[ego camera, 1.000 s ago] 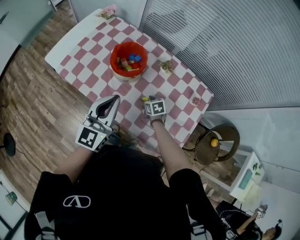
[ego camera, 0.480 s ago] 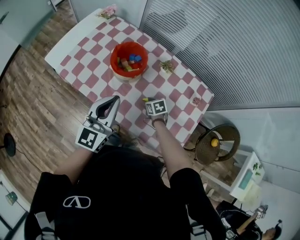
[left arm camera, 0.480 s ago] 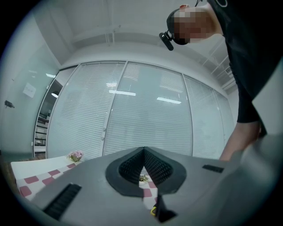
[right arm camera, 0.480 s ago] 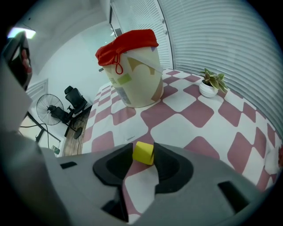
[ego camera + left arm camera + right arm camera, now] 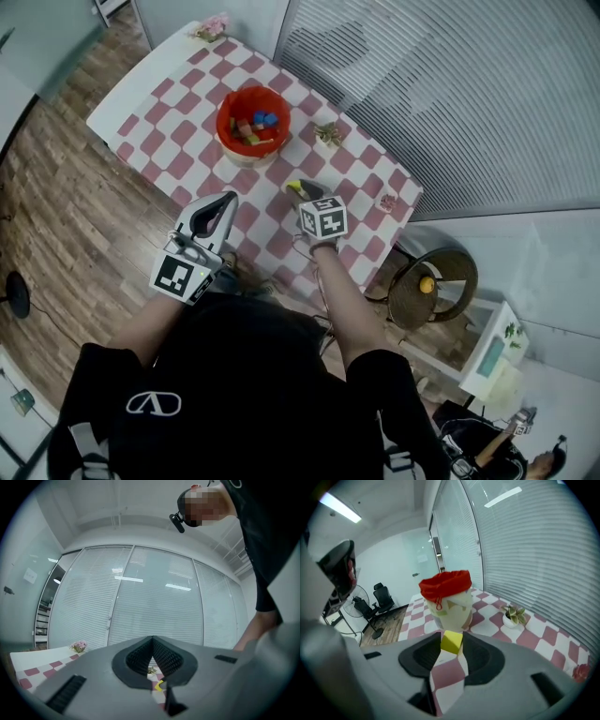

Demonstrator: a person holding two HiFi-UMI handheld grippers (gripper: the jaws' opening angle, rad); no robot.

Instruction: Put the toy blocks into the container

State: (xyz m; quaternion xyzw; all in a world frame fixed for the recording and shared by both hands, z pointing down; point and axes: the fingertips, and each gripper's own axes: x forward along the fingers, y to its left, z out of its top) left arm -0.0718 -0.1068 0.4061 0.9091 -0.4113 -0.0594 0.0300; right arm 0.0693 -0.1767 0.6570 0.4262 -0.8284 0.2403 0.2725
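The red-rimmed fabric container (image 5: pixel 251 125) stands on the checked table (image 5: pixel 159 112) with several coloured blocks inside. My right gripper (image 5: pixel 296 188) hangs over the table's near side, shut on a small yellow block (image 5: pixel 292 186). In the right gripper view the yellow block (image 5: pixel 451 642) sits pinched between the jaw tips of that gripper (image 5: pixel 451 645), with the container (image 5: pixel 446 599) straight ahead. My left gripper (image 5: pixel 228 201) is at the table's near left edge. In its own view the left gripper (image 5: pixel 152 639) is shut with nothing in it.
A small potted plant (image 5: pixel 328 134) stands right of the container, also in the right gripper view as the plant (image 5: pixel 513 617). Pink flowers (image 5: pixel 214 25) sit at the far corner and a small pink item (image 5: pixel 387 202) near the right edge. A blind-covered glass wall runs behind the table.
The right gripper has closed on the yellow block and lifted it off the table, shifting slightly right. The left gripper has stayed where it was.
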